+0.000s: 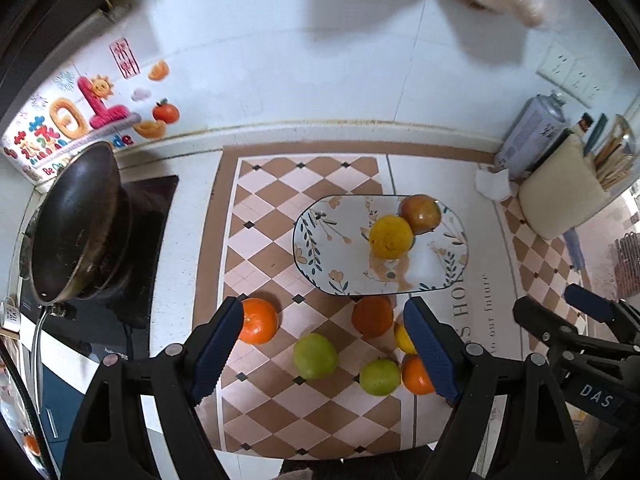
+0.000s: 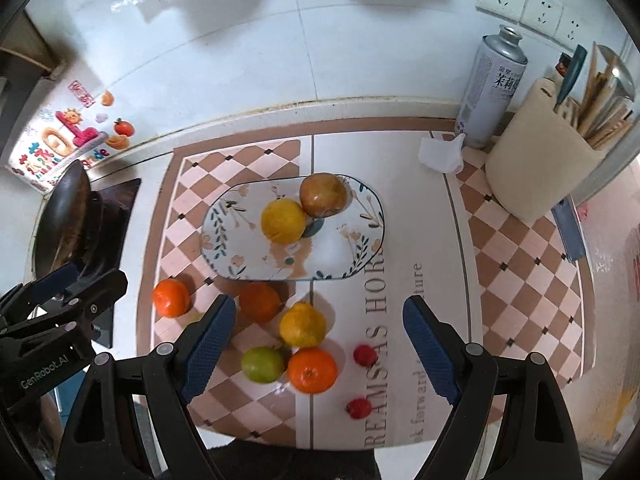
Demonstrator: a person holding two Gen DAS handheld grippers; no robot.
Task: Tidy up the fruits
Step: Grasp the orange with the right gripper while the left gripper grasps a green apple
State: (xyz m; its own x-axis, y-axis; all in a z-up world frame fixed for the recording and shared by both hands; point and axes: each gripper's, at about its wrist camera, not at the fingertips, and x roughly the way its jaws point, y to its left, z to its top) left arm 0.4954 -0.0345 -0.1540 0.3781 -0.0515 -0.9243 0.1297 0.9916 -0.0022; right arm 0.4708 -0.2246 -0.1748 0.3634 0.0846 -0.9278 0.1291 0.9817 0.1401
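Note:
A floral plate (image 1: 320,248) (image 2: 224,232) on the checkered mat holds a yellow fruit (image 1: 391,237) (image 2: 283,221) and a brown-red fruit (image 1: 421,213) (image 2: 323,195). In front of the plate lie loose fruits: oranges (image 1: 258,320) (image 2: 312,370), green fruits (image 1: 315,356) (image 2: 263,364), a yellow fruit (image 2: 302,324) and two small red fruits (image 2: 365,355). My left gripper (image 1: 324,348) is open and empty above the loose fruits. My right gripper (image 2: 318,350) is open and empty above them too.
A black wok (image 1: 76,220) sits on a stove at the left. A spray can (image 2: 490,88), a crumpled tissue (image 2: 440,154) and a cream utensil holder (image 2: 540,160) stand at the back right. The tiled wall runs behind.

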